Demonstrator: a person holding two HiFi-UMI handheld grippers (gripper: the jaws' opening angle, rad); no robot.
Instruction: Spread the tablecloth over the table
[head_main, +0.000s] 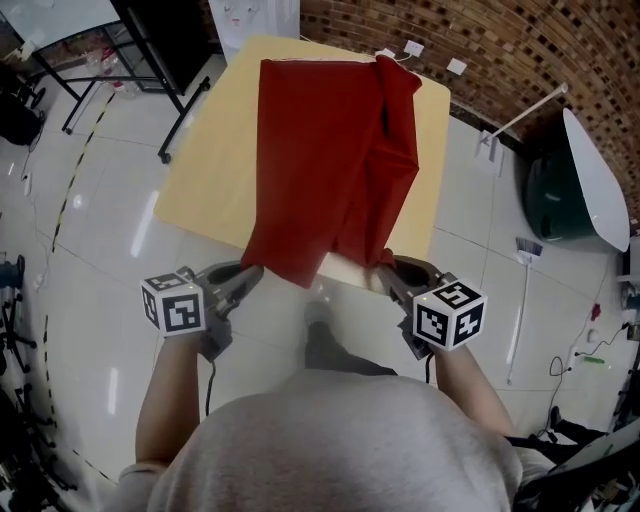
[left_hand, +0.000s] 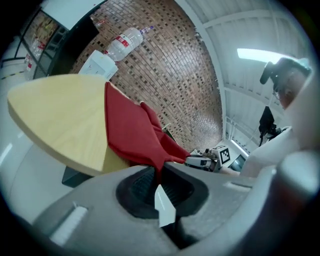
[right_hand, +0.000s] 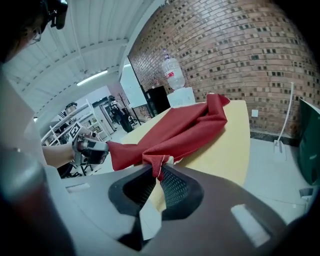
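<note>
Okay, left claw (head_main: 254, 273) and right claw (head_main: 386, 268) each pinch shut on a 6 o'clock cloth (head_main: 320, 160) corner. Likely set to pull it open: the worktop (head_main: 205, 170) is bare at 9.

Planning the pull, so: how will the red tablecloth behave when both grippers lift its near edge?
Probably floppy: the tablecloth bunches and folds over itself on the table. Likely light, since it hangs from small pinches in the left gripper and right gripper. It may slide easily over the smooth table.
</note>
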